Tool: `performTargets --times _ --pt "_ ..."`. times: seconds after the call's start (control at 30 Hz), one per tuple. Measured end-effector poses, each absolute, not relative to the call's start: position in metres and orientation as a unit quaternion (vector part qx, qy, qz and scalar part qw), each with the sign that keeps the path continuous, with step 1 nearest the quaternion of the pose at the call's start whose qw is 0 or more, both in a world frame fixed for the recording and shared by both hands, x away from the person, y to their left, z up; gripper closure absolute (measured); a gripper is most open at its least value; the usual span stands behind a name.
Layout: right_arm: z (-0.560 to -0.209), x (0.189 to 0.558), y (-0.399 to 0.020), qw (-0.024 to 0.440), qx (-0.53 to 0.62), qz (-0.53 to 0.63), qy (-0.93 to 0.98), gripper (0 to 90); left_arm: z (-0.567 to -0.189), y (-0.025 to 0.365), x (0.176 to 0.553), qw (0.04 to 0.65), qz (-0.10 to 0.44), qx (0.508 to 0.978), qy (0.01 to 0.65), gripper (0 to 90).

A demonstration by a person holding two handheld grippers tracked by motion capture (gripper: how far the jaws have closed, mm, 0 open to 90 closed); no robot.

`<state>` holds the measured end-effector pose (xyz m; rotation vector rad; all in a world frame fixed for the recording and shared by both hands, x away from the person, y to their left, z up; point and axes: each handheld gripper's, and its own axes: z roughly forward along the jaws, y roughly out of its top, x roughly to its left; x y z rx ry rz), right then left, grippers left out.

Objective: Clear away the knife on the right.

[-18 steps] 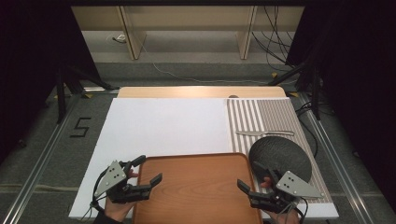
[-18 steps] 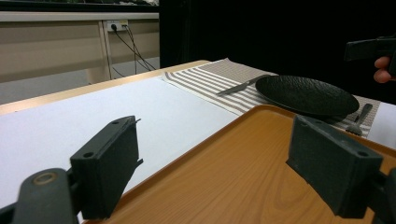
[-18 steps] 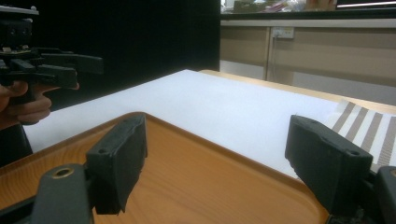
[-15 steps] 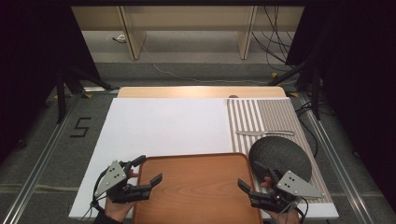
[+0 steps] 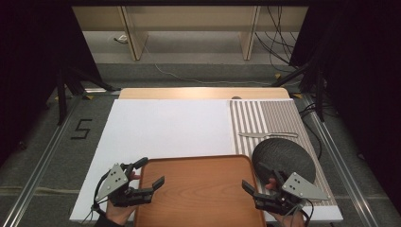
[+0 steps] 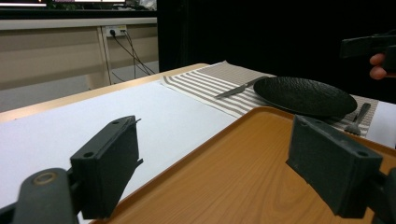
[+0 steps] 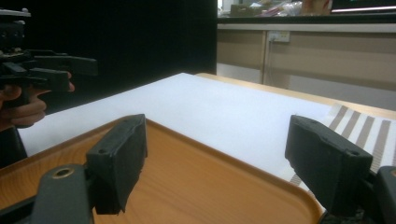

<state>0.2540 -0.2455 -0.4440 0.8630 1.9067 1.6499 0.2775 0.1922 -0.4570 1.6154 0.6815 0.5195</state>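
High view: white table (image 5: 161, 127) bearing an orange tray (image 5: 198, 189) at its near edge. Left gripper (image 5: 144, 177) straddles the tray's left rim, right gripper (image 5: 253, 182) its right rim, both jaws wide apart, gripping nothing. Black plate (image 5: 283, 158) beside the tray.

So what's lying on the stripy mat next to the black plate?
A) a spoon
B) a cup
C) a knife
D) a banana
C: a knife lies on the stripy mat just beyond the black plate, its blade clear in the left gripper view.
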Motion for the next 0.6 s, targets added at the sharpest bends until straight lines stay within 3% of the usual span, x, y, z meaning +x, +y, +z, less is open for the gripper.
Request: performTargets --times 0.6 --pt "-0.429 0.266 -0.264 0.255 0.315 0.596 0.693 21.3 -0.458 0.190 0.279 0.606 0.220 0.706 0.294 16.2"
